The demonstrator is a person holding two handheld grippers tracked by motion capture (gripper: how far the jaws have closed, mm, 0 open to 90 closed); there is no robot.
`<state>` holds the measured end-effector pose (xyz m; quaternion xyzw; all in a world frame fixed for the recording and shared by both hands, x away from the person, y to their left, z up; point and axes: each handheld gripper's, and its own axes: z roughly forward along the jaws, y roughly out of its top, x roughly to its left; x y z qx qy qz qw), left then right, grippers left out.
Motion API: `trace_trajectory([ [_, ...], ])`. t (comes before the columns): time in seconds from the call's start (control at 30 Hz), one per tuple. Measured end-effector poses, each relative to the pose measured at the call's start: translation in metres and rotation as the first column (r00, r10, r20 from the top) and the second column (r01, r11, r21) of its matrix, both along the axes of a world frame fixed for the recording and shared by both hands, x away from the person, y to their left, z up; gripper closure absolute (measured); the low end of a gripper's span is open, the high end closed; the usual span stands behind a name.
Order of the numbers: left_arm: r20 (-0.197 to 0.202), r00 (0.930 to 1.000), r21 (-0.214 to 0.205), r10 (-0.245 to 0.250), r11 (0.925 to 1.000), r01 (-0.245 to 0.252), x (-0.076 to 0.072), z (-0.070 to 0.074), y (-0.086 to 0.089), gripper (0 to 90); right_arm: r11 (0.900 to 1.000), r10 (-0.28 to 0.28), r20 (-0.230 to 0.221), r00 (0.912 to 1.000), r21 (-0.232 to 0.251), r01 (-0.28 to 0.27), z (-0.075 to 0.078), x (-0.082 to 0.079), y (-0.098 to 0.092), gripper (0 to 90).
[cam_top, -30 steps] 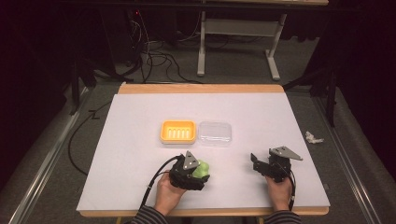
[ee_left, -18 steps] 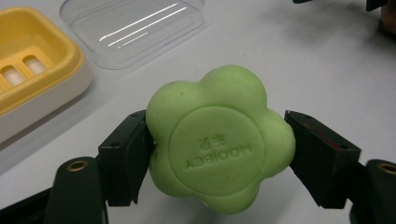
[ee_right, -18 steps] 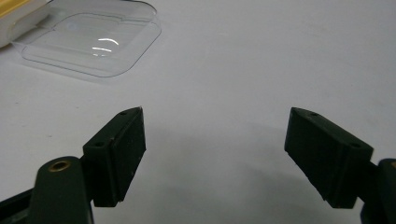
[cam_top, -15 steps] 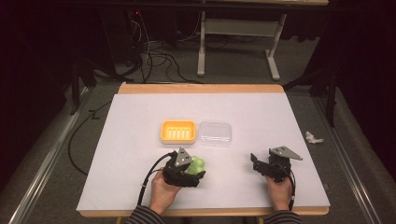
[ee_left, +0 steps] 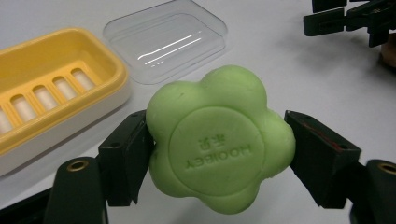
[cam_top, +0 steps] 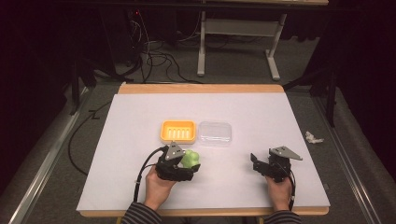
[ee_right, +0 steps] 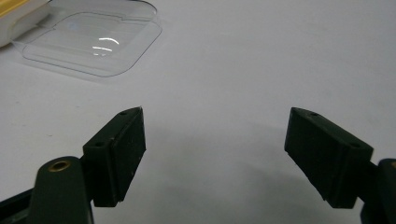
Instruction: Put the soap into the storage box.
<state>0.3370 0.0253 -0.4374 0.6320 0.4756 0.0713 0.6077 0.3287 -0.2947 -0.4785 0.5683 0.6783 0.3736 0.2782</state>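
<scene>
Nearest, at the left, the left gripper (ee_left: 219, 154) is closed on the green flower-shaped soap (ee_left: 219, 144), lifted a little above the white counter (cam_top: 126, 177). At the right, the right gripper (ee_right: 212, 154) is open with nothing inside. Farther, the yellow soap dish (cam_top: 178, 131) stands just beside the clear lid (cam_top: 215, 133).
</scene>
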Motion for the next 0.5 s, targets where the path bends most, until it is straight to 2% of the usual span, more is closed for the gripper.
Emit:
trace_trajectory([
  [0.27,-0.005,0.9998,-0.022,0.021,0.9995,-0.021,0.0037,0.004,0.0064,27.4,1.0,0.0,0.003,1.0,0.004,0.0,0.0001,-0.0003,-0.0005,21.1],
  [0.5,0.003,0.9992,-0.019,0.04,0.999,-0.04,0.0064,0.0049,0.0078,27.4,1.0,0.001,0.006,1.0,0.002,-0.001,0.0002,-0.0007,-0.0006,20.9],
])
